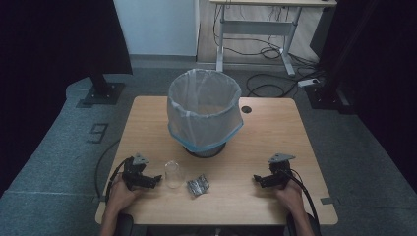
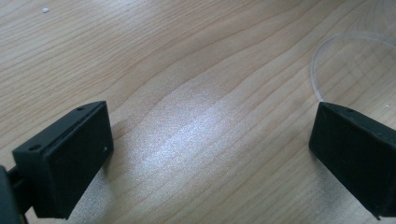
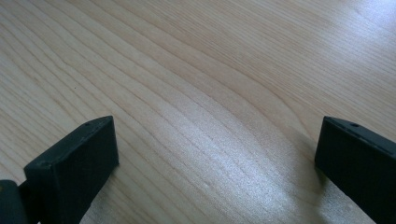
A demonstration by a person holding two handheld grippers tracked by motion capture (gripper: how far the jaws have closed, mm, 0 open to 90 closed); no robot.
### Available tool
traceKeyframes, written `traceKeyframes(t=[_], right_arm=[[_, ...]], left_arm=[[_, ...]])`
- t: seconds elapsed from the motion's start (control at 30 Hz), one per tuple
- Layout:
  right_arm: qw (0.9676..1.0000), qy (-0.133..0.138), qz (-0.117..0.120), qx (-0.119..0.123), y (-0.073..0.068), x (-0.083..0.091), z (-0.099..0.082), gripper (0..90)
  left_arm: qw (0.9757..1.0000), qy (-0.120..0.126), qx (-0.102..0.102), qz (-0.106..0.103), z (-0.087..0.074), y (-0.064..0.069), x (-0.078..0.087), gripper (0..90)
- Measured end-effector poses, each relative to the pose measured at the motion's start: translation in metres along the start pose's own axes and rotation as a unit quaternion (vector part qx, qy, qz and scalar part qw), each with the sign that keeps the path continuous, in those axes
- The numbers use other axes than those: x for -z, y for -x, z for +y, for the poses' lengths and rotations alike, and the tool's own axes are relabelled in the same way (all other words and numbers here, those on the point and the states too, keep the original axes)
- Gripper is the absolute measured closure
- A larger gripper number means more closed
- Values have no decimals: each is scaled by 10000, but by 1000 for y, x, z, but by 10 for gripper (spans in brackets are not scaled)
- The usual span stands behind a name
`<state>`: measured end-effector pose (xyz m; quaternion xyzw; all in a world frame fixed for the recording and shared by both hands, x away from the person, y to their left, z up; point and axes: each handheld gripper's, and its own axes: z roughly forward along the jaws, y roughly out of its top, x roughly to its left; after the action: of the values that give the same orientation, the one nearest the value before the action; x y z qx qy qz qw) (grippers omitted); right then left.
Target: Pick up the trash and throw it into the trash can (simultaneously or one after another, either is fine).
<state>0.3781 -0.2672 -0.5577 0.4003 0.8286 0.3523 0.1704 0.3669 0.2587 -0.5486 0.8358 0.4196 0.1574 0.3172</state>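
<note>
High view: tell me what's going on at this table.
A person rests both hands on the table, a tool in each. The left tool is open beside a clear cup; the right tool is open over bare wood. A crumpled wrapper lies near the cup, and a lined bin stands behind. Nothing is held.

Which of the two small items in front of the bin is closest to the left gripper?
The clear plastic cup, just beside the left gripper; the crumpled silver wrapper lies farther right.
</note>
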Motion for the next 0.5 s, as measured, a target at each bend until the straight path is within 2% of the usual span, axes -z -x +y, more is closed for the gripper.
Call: traceKeyframes(t=[0.5], right_arm=[[10000, -8, -40, -47, -1, 0, 0, 0]], left_arm=[[9999, -85, -72, -67, 2, -1, 1, 5]])
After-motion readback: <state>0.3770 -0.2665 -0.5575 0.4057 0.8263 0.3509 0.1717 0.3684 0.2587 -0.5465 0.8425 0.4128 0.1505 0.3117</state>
